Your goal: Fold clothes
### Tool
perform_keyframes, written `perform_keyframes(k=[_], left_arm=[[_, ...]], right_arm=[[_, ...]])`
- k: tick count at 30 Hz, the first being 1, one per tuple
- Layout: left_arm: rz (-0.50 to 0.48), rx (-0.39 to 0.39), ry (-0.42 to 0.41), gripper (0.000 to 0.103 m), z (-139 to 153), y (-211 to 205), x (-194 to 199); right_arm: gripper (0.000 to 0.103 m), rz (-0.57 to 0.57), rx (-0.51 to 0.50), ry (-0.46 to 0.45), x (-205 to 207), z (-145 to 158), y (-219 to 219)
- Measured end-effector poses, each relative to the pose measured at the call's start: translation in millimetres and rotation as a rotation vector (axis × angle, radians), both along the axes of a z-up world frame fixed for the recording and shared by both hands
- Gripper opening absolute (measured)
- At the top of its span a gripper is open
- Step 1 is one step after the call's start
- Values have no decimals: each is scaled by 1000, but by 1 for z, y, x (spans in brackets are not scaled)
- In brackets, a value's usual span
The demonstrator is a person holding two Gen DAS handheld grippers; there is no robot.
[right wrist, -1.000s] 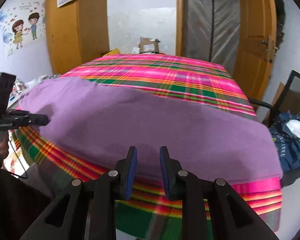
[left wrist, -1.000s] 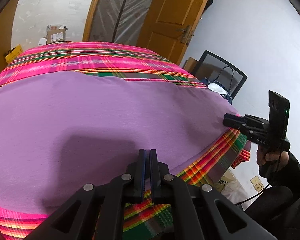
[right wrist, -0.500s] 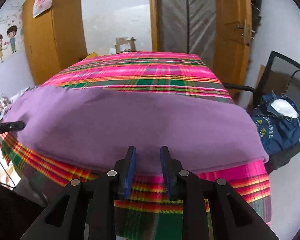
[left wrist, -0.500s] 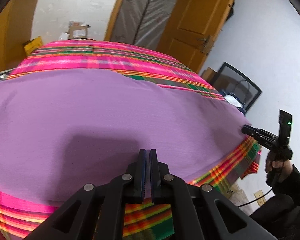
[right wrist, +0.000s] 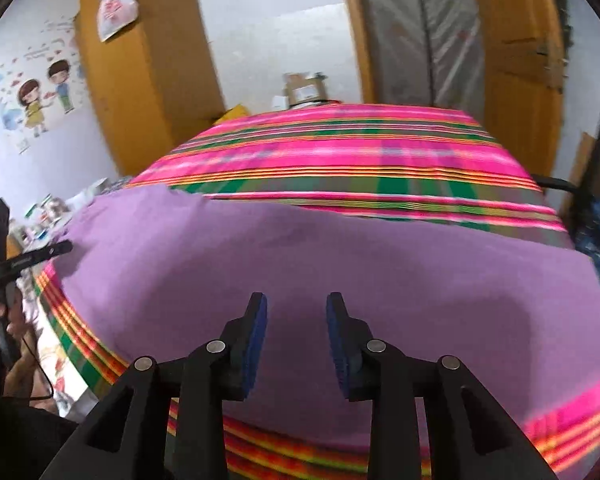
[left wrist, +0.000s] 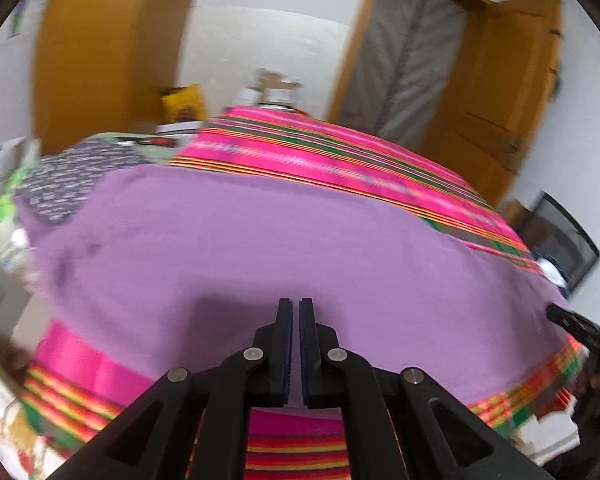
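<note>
1. A bench [right wrist: 340, 152] draped in pink-green plaid was seen before wooden doors.
2. A purple garment [right wrist: 340, 264] was spread flat on its near half, long axis crosswise.
3. The left tongs [left wrist: 294, 312] were pressed together, empty; the right tongs [right wrist: 297, 312] had just been spreading, nothing between.

A room with white walls and orange-brown wood

Behind the table with the plaid cloth [right wrist: 340, 148] stands a wooden wardrobe [right wrist: 140, 80] to its left, an open wooden door [right wrist: 516, 60] to its right, and grey plastic sheeting [right wrist: 420, 28] between. Cartoon stickers [right wrist: 40, 100] decorate the wall left of the wardrobe.
</note>
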State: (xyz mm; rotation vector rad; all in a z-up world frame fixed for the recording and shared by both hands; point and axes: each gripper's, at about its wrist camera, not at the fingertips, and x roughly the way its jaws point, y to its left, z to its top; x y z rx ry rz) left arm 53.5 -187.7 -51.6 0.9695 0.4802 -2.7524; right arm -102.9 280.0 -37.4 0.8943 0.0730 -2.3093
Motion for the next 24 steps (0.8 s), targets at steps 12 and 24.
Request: perform_keyframes(k=[12, 24], left_arm=[[134, -14, -55, 2, -15, -30, 5], [184, -87, -51, 2, -5, -49, 7]], right_arm=[[37, 83, 62, 1, -1, -4, -53], [37, 78, 92, -9, -7, -5, -61]])
